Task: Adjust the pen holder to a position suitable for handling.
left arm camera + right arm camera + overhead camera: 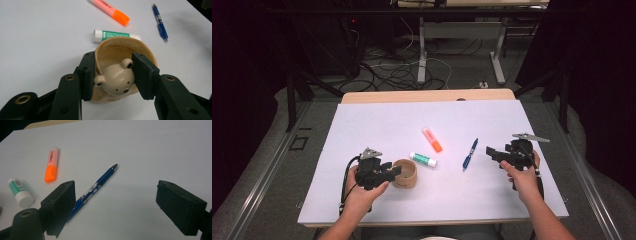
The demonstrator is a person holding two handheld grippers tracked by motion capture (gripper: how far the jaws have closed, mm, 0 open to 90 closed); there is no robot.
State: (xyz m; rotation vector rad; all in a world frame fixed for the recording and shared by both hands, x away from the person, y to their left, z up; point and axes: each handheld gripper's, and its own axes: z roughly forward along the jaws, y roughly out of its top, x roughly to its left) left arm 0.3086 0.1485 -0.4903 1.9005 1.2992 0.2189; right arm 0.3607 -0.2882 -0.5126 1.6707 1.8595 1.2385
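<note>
Presently, the left gripper (113, 76) is clenched on a tan cup (125, 51), one jaw outside the cup's wall and the other inside its mouth. A small bear-head figure (115, 79) on the near side of the cup sits between the two jaws. In the high view the cup (405, 173) stands on the white table surface (377, 125) near the front edge, left of centre, with the left gripper (388, 172) reaching it from the left and the person's left hand (362, 192) wrapped around the tool.

The right gripper (116, 205) is released: its jaws stand wide apart over bare table, holding nothing. A blue pen (96, 187) lies on the table with its lower end passing behind the left-hand jaw (contact cannot be judged). In the high view the right gripper (494, 154) hangs just right of the pen (470, 154), held by the right hand (523, 177).

An orange highlighter (110, 10) lies beyond the cup; its pale barrel carries printed lettering, too blurred to read with confidence. A glue stick (113, 35) with a green label and white cap lies just behind the cup's far rim; its print is illegible.
</note>
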